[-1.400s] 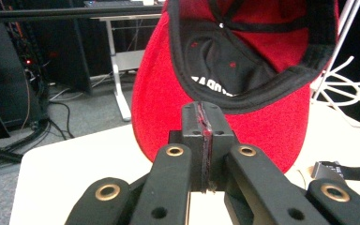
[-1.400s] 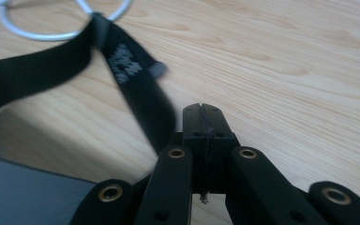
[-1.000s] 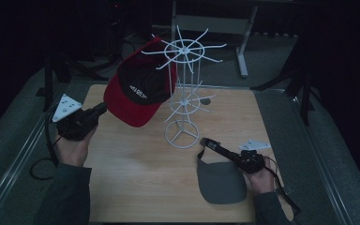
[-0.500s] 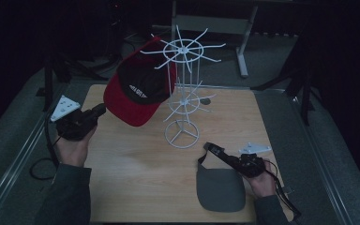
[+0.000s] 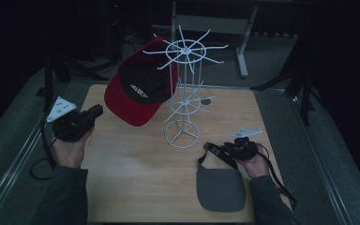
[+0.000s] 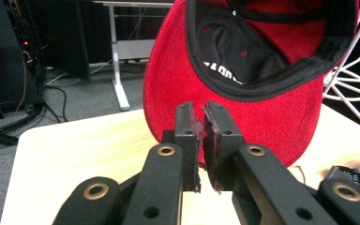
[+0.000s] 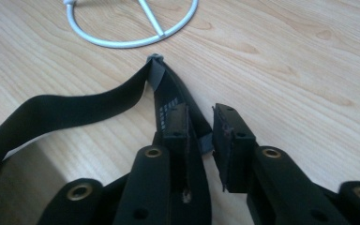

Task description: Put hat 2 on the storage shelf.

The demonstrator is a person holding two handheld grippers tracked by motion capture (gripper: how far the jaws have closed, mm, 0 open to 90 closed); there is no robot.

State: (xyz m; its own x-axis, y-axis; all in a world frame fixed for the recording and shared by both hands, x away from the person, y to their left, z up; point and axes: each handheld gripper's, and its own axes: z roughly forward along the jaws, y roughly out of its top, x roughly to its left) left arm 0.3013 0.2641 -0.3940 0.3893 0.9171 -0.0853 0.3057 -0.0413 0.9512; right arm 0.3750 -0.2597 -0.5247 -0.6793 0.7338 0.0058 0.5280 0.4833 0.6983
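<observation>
Nearest the camera, a grey visor [image 5: 220, 186] lay flat on the table's [image 5: 136, 187] front edge, its black strap [image 7: 168, 101] running up between the jaws of the right gripper [image 5: 225, 151] — those jaws had just been opening and stood apart, the pads [image 7: 176, 123] no longer pressing the strap, so this piece appeared not yet hung. Across the table, the left gripper [image 5: 93, 112] had its jaws only a sliver apart, having just eased open, nothing between them, just short of the brim of the red cap [image 5: 138, 91]. Farther back, that cap hung from the upper arms of the white wire rack [image 5: 183, 93] — apparently done. The left gripper view showed the cap's black underside and lettering; the right gripper view gave the strap's folded end near the rack's ring base [image 7: 136, 33].
</observation>
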